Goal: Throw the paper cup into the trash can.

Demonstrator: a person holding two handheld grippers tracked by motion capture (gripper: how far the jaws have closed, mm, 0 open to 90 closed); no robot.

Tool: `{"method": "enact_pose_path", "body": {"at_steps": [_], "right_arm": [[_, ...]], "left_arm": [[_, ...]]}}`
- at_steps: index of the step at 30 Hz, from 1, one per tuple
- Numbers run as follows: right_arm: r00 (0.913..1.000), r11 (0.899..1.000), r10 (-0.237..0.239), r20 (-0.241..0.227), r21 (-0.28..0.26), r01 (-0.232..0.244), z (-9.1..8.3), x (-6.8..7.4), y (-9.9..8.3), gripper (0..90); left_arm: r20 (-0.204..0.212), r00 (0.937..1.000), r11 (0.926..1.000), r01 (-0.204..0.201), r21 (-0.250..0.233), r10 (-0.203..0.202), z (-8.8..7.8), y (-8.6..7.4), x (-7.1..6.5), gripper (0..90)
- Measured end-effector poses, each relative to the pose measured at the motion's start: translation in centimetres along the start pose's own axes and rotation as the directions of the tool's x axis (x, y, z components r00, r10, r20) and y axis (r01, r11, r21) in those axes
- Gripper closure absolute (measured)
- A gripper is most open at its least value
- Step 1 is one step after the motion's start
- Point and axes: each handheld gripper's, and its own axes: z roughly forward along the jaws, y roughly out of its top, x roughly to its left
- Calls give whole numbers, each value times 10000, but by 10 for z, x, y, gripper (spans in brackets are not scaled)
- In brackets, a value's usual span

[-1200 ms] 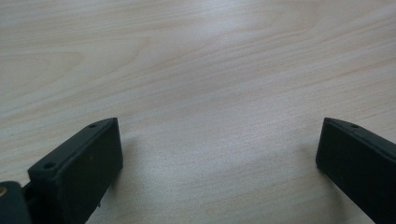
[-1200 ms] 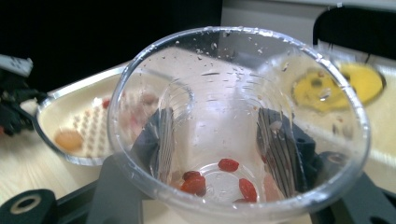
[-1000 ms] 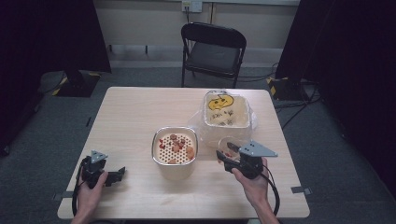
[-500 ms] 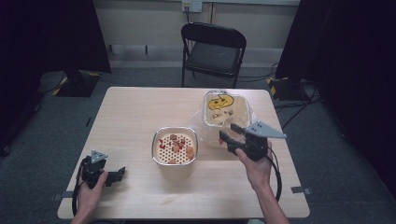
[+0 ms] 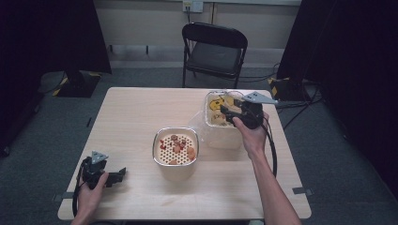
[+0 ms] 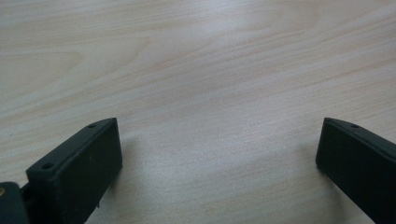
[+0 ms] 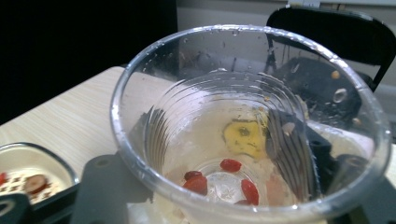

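Right gripper [image 5: 230, 115] is way over at the far right of the table [image 5: 141, 108], above the clear tub [image 5: 220, 138] with the yellow smiley. Its jaws have just been opening, partway now, with the clear plastic cup [image 7: 247, 130] between them. Can't tell if the pads actually press on it.

The cup's mouth faces back along the jaws, so its long axis runs straight away from the gripper. It's wet and see-through, with a few red berries [image 7: 231, 164] left at the bottom.

Left gripper [image 5: 115, 176] is spread wide and empty at the near left corner, well apart. So the right hand's the near one. The strainer bowl [image 5: 155, 150] sits between them.
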Motion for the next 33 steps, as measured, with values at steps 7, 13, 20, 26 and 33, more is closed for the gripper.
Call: {"method": "enact_pose_path", "body": {"at_steps": [7, 13, 20, 26, 33], "right_arm": [[9996, 9996, 239, 147, 136, -241, 13, -2, -1, 135], [9999, 9999, 98, -49, -90, -98, 3, 2, 2, 136], [9999, 9998, -24, -150, -187, 22, -27, 11, -9, 154], [9994, 9998, -197, -281, 55, 198, -52, 19, -32, 149], [9997, 9956, -245, -98, 899, 253, -84, 25, -90, 150]], "left_arm": [[-5, 10000, 10000, -3, 0, 3, 0, 0, 0, 0], [-4, 10000, 10000, -3, 0, 3, 0, 0, 0, 0], [0, 10000, 10000, 0, -5, 0, 0, 0, 0, 0], [-6, 10000, 10000, 1, 1, -1, 0, 0, 0, 0], [-6, 10000, 10000, -1, -2, 1, 0, 0, 0, 0]]}}
